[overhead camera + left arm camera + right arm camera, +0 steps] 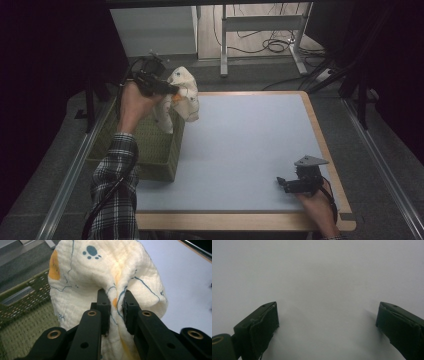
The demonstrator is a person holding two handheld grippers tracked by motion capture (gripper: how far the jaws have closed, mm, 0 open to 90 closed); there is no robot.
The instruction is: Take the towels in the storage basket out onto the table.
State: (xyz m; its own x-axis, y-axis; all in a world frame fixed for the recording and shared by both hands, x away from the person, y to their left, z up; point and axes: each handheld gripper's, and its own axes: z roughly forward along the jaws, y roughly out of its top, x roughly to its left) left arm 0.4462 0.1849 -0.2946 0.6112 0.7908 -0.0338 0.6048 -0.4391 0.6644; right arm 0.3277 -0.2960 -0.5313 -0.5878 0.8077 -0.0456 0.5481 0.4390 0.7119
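Observation:
A cream cloth (183, 95) printed with blue lines, paw marks and orange patches hangs from my left gripper (172, 91), lifted over the right rim of a green woven basket (150, 145). In the left gripper view the two black jaws pinch a fold of the cloth (100, 272) between them, so my left gripper (116, 306) is shut on it. My right gripper (281, 182) rests low over the pale blue table top (250, 145) near the front right corner. In the right gripper view its jaws stand wide apart, my right gripper (327, 317) holding nothing over bare table.
The basket stands on the table's left side, partly past its edge. A wooden rim (320, 135) borders the table. Beyond the far edge are white desk legs (225, 40) and cables (272, 45) on the floor. A plaid sleeve (115, 190) reaches in from the bottom left.

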